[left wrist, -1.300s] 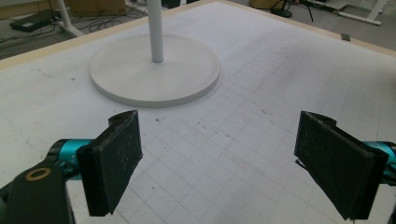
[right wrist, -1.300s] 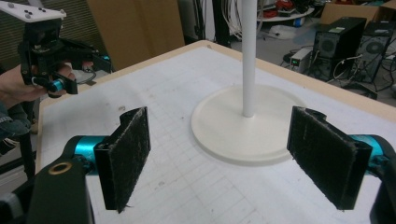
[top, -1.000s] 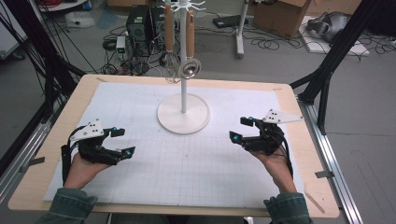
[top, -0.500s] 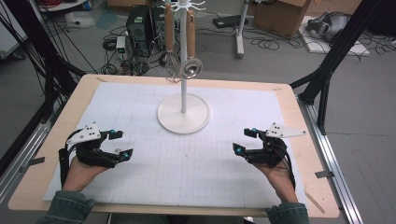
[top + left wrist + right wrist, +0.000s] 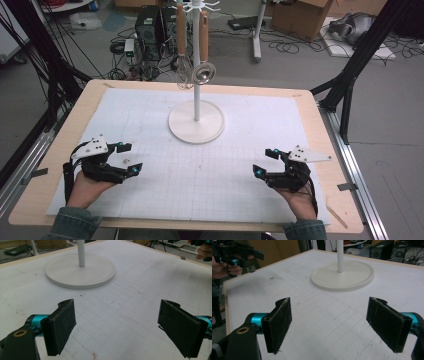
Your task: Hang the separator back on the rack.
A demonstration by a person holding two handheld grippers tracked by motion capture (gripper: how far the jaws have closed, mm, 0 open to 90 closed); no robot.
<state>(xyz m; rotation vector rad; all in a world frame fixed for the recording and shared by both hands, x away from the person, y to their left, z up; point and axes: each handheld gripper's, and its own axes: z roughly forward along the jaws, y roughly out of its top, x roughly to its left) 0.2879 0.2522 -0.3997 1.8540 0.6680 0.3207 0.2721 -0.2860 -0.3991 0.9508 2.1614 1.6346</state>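
Ahead of both grippers and between them stands the white stand [image 5: 196, 121], a round flat base with a thin upright pole; a wooden-handled wire whisk [image 5: 182, 60] and metal strainer [image 5: 204, 71] hang from its top. Left gripper [image 5: 126, 157] and right gripper [image 5: 264, 161] hover wide open, holding nothing, well short of its base.

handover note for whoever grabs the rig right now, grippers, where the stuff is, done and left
Left gripper: open, empty, low over the mat's near left.
Right gripper: open, empty, low over the near right.
White stand: upright at the mat's far middle. A whisk and a strainer hang from its top hooks by wooden handles.
Done: nothing handled yet, both utensils on the hooks.
Left: probably reach up and take a utensil off.
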